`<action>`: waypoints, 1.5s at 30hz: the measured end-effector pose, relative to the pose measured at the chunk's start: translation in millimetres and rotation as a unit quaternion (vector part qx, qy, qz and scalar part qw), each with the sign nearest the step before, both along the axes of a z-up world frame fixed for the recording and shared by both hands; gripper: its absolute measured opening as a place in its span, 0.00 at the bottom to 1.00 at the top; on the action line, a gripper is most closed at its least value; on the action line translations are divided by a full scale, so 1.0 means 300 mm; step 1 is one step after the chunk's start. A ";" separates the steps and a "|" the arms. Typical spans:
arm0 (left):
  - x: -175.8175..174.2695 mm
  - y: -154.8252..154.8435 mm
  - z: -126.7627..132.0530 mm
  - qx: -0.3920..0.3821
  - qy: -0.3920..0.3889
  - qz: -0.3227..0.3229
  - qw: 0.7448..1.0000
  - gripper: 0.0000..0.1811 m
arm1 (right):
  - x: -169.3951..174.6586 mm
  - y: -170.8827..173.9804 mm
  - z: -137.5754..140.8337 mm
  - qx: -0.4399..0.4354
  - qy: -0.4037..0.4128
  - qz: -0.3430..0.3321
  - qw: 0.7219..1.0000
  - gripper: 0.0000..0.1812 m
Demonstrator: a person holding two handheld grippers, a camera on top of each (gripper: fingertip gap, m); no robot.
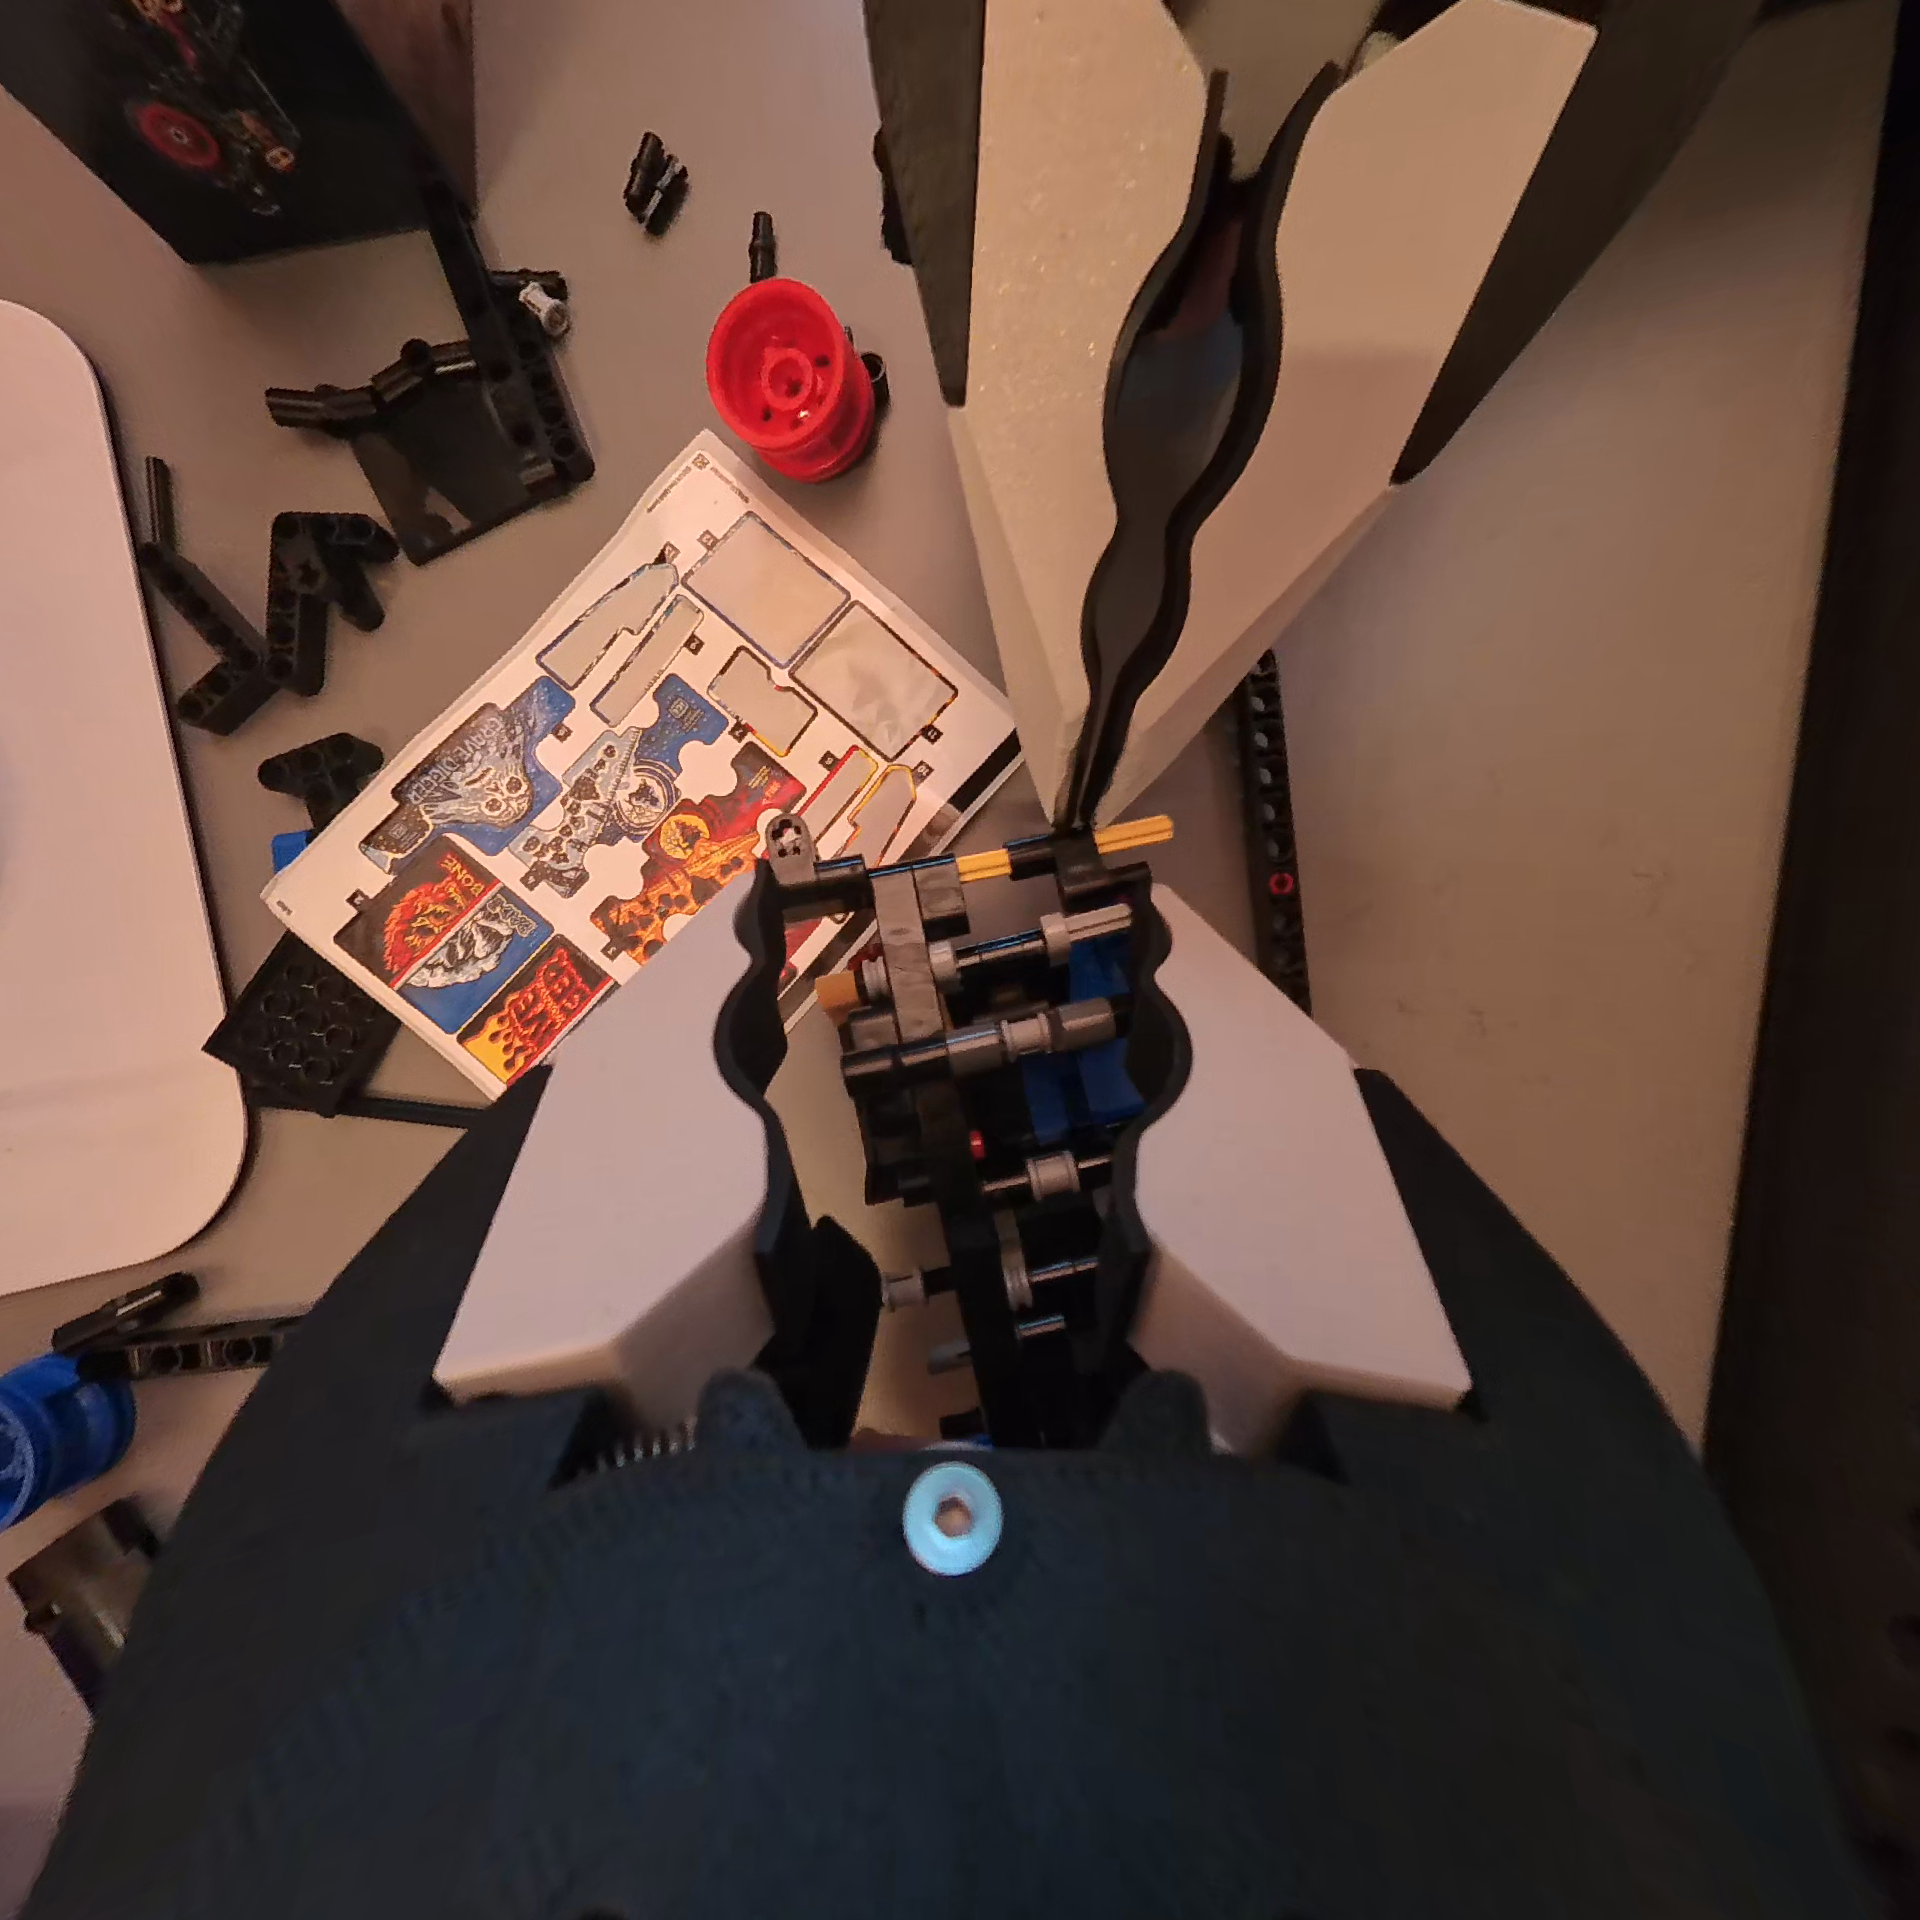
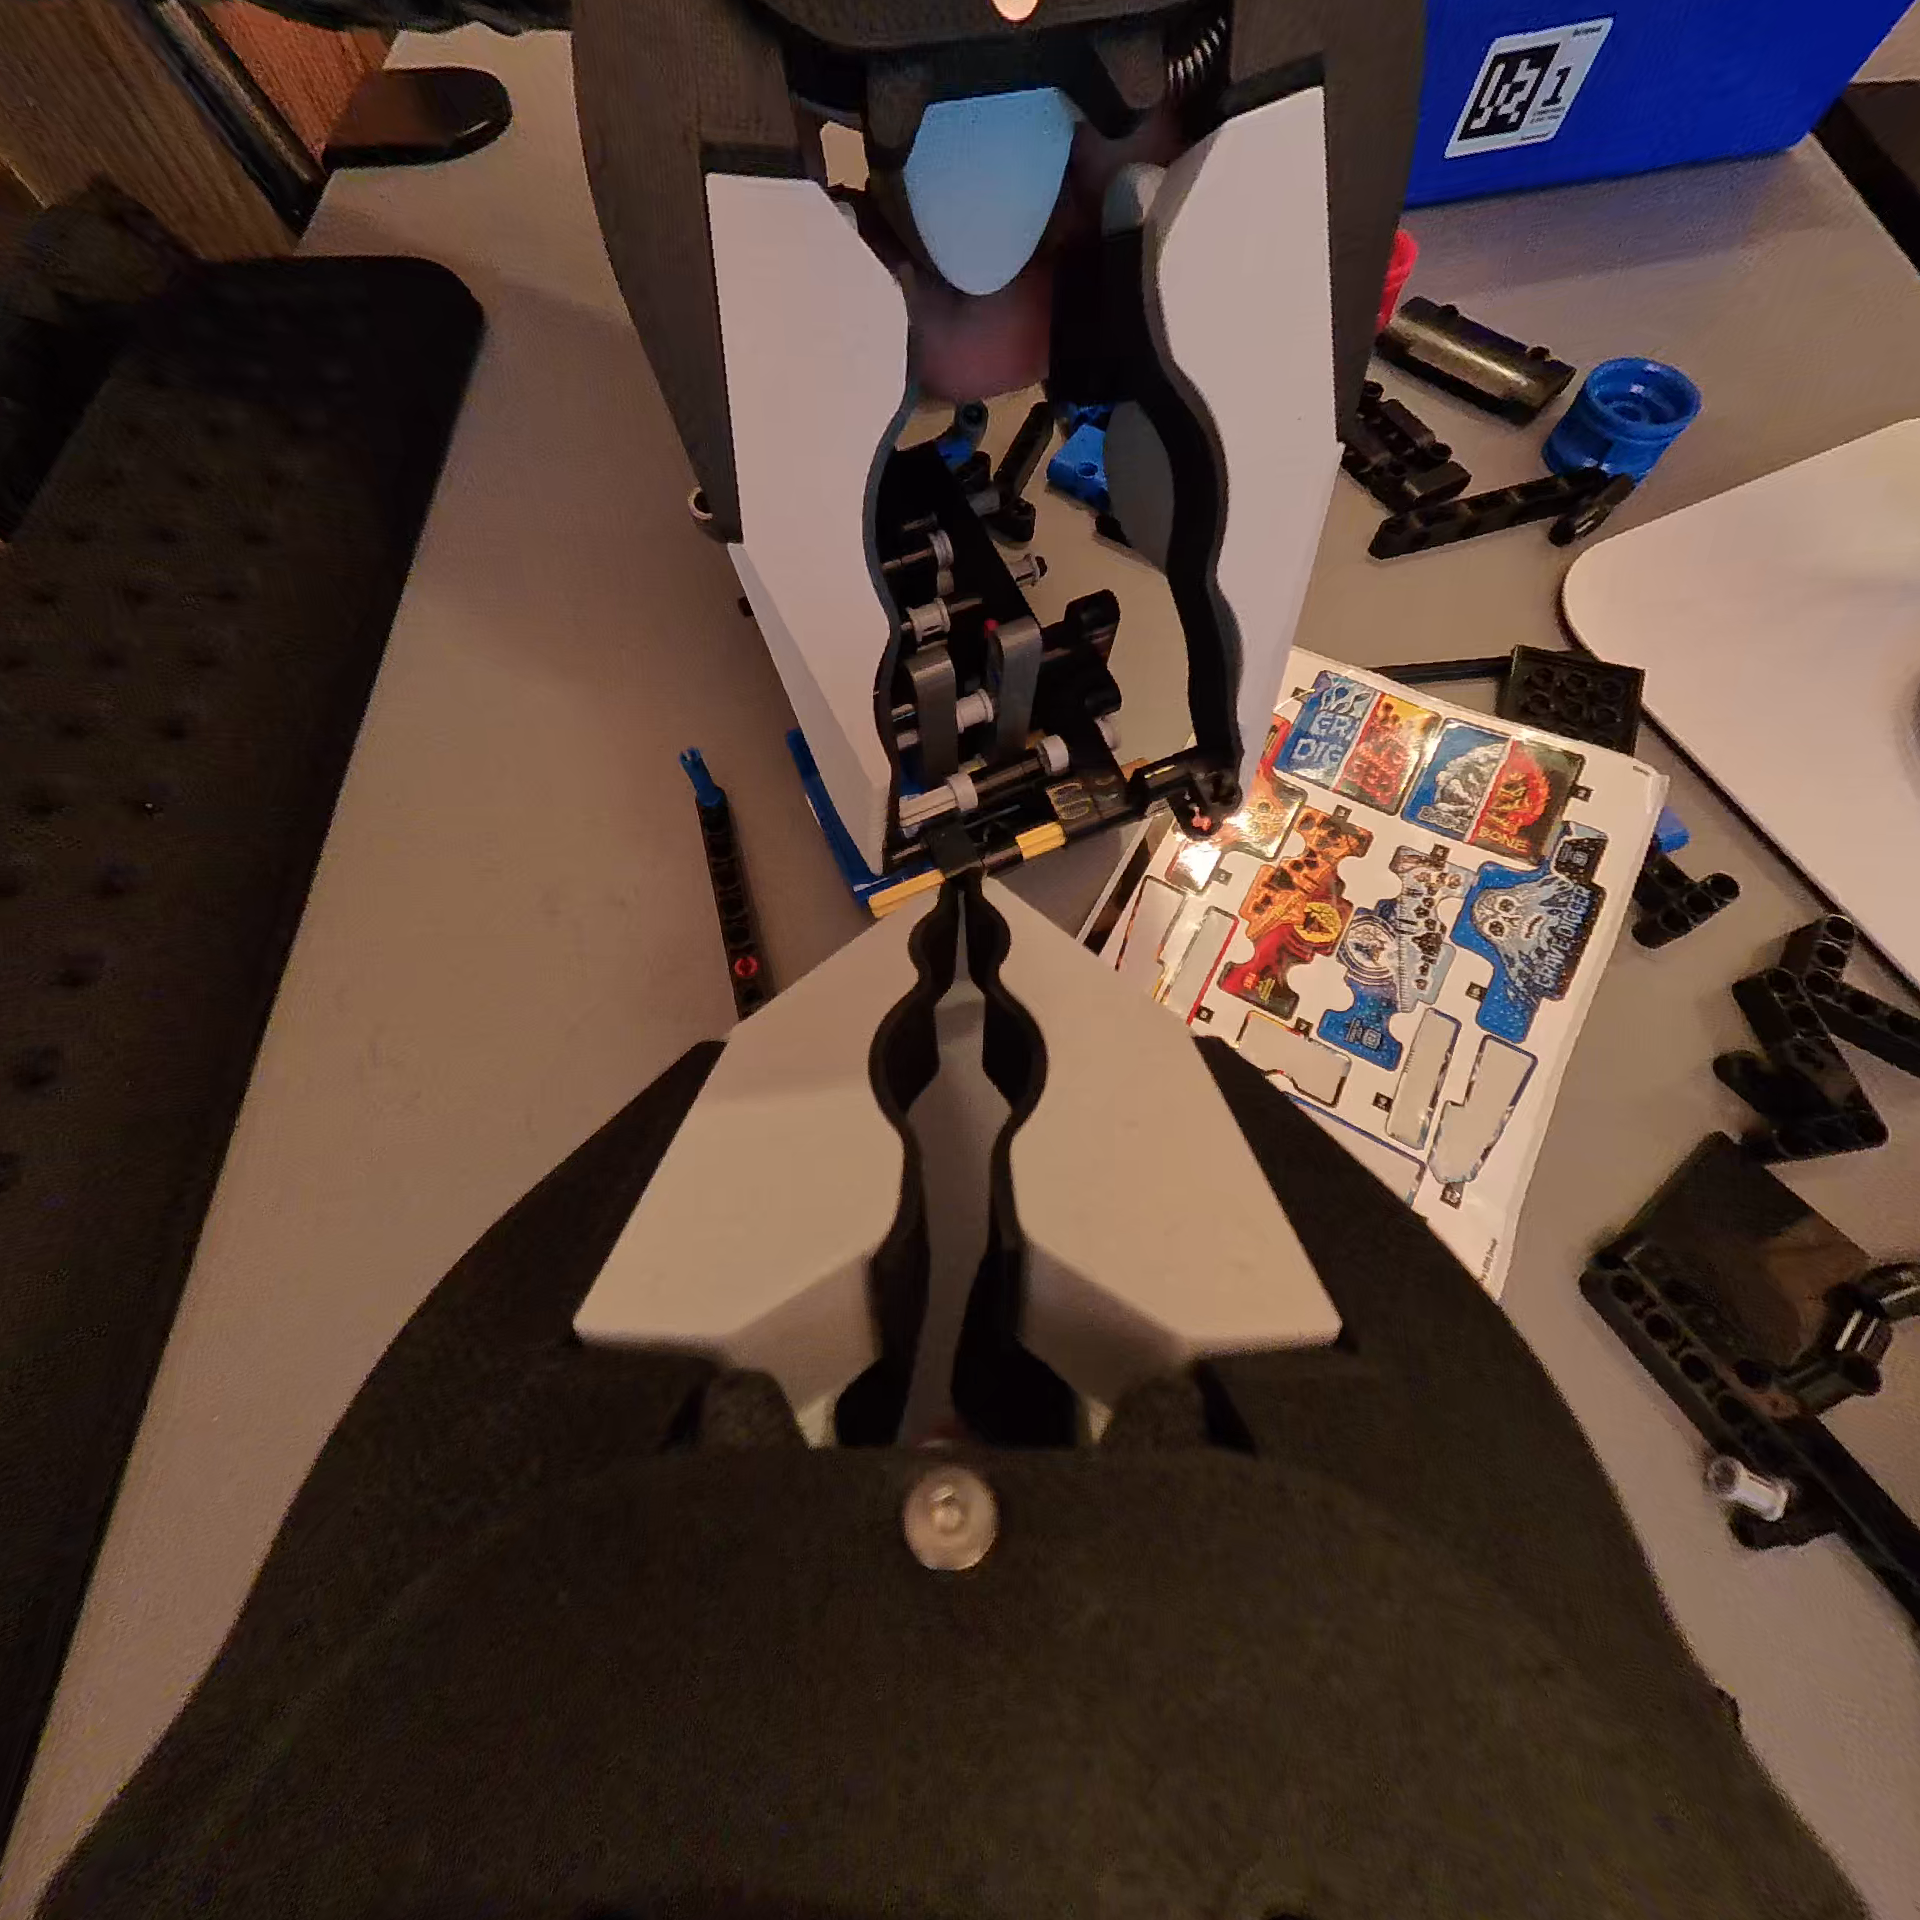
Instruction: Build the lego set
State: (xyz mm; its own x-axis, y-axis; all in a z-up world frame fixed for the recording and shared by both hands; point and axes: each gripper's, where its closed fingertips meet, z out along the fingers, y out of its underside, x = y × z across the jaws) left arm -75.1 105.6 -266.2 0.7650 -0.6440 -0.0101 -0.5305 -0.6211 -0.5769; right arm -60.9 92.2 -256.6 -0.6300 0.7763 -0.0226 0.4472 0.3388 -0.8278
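My left gripper [image 1: 961,1039] clamps the chassis [image 1: 987,1091]; my right gripper [image 2: 961,899], pinched on its yellow axle [image 1: 1132,834], should push squarely.

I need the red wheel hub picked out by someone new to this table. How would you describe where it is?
Find the colourful sticker sheet lying flat on the grey table. Just past its far corner, beside the white finger of the right gripper, stands the red wheel hub. It is the only red, round, barrel-shaped piece there; the loose parts near it are black beams and pins.
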 end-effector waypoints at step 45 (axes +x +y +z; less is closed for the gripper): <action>-0.019 0.017 0.008 0.016 -0.009 0.019 1.000 0.36 | -0.018 -0.006 0.018 0.083 0.043 0.005 0.996 0.00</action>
State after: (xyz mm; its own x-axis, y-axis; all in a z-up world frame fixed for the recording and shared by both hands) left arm -80.8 110.8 -263.9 0.7891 -0.6140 -0.0170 -0.4966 -0.6216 -0.6058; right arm -66.4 90.4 -251.2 -0.6316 0.7584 0.1609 0.3723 0.4787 -0.7951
